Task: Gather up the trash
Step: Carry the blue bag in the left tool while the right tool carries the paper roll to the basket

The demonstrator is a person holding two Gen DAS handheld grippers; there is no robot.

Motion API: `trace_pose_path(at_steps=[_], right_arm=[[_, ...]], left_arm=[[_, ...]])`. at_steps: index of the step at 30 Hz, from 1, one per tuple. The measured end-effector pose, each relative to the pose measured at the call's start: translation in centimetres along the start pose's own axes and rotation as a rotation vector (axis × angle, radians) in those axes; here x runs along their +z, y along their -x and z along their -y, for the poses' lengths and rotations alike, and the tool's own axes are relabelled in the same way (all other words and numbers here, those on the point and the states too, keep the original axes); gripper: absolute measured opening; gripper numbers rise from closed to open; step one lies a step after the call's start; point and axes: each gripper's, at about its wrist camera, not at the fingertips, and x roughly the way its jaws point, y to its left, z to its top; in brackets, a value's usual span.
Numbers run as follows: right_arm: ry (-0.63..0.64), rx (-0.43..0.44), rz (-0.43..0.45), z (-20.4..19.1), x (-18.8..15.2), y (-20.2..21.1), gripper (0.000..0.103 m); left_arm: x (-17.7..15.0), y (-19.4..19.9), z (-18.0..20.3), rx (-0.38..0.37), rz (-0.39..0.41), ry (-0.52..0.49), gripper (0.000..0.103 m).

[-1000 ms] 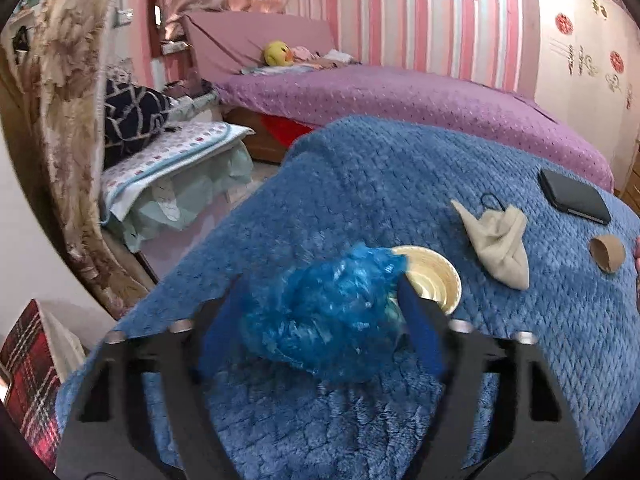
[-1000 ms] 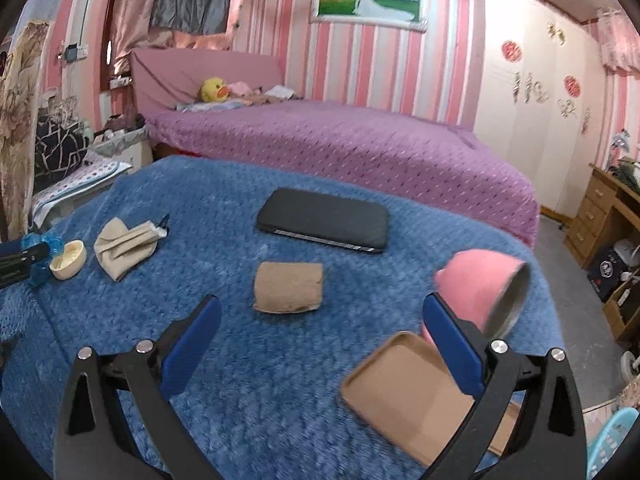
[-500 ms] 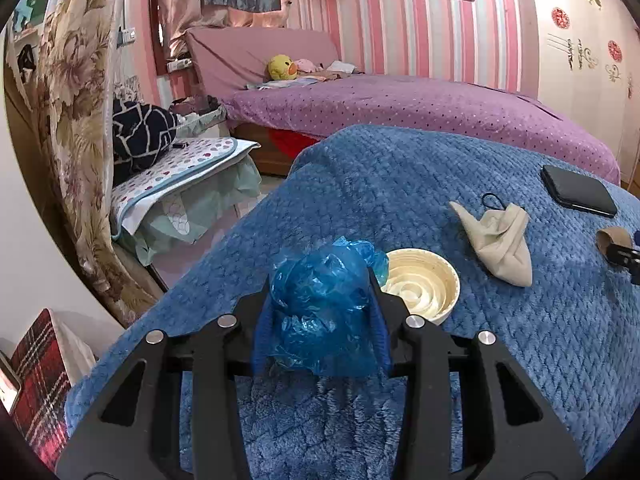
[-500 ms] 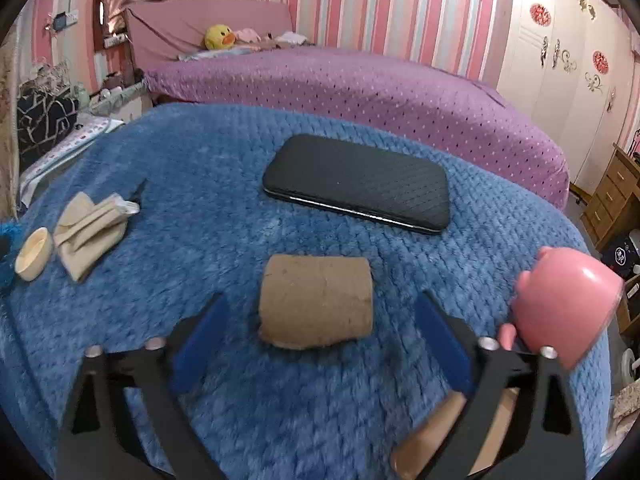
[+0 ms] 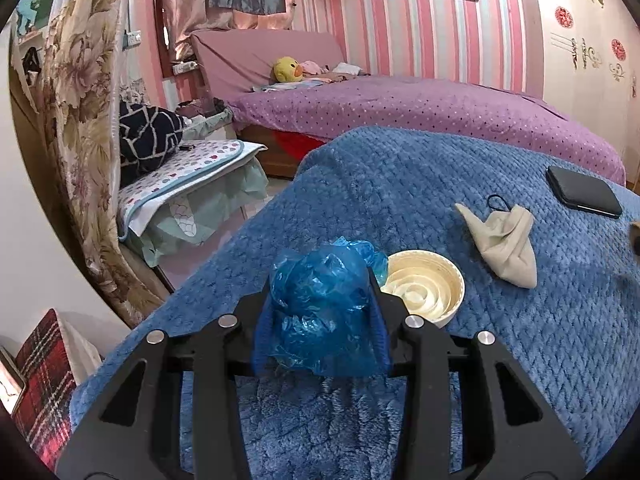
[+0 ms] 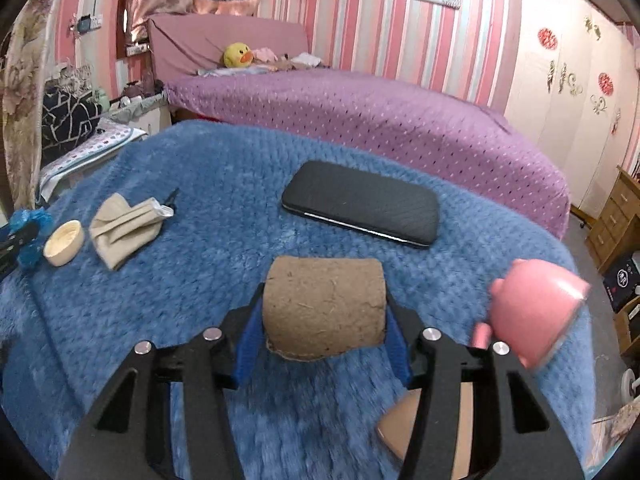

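On the blue blanket [image 5: 400,184], everything is placed here relative to the black phone [image 6: 360,202] lying flat near the far edge.

Far left of the phone, the left gripper [image 5: 320,320] has its jaws pinching a crumpled blue bag [image 5: 320,312]; the blue pads press into both sides of the wad. In the right wrist view the same bag [image 6: 28,236] shows at the left edge of the blanket. Its jaws closed within the last second and now sit steady on the bag.

Just beside the bag, toward the phone, sits a cream lid [image 5: 424,286], open side up, with ridged rings inside. It appears to touch the bag's edge.

Next toward the phone lies a beige mask [image 5: 506,246], folded and crumpled, with a black ear loop at its far end. It is apart from the lid.

Directly in front of the phone, the right gripper [image 6: 324,328] straddles a brown cardboard tube [image 6: 324,306] lying on its side. Its jaws have just been closing, and the pads now stand against the tube's two ends.

Right of the phone and nearer the camera, a pink cup [image 6: 536,316] lies tipped, blurred. Below it a tan card [image 6: 400,424] lies flat on the blanket, partly hidden by the gripper.
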Motion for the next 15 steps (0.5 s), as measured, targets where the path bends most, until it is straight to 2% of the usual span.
trace_pose_path(at_steps=[2,6,15], right_arm=[[0.004,-0.011,0.022,0.4,-0.5,1.8,0.053],[0.007,-0.046,0.062,1.7,-2.2,5.4,0.053],[-0.061,-0.110,0.117,6.0,-5.2,12.1,0.053]], left_arm=[[0.1,0.6,0.2,0.013,0.011,-0.003,0.039],[0.1,2.9,0.9,-0.045,0.030,0.023,0.038],[-0.1,9.0,6.8,-0.155,0.119,-0.030,0.038]])
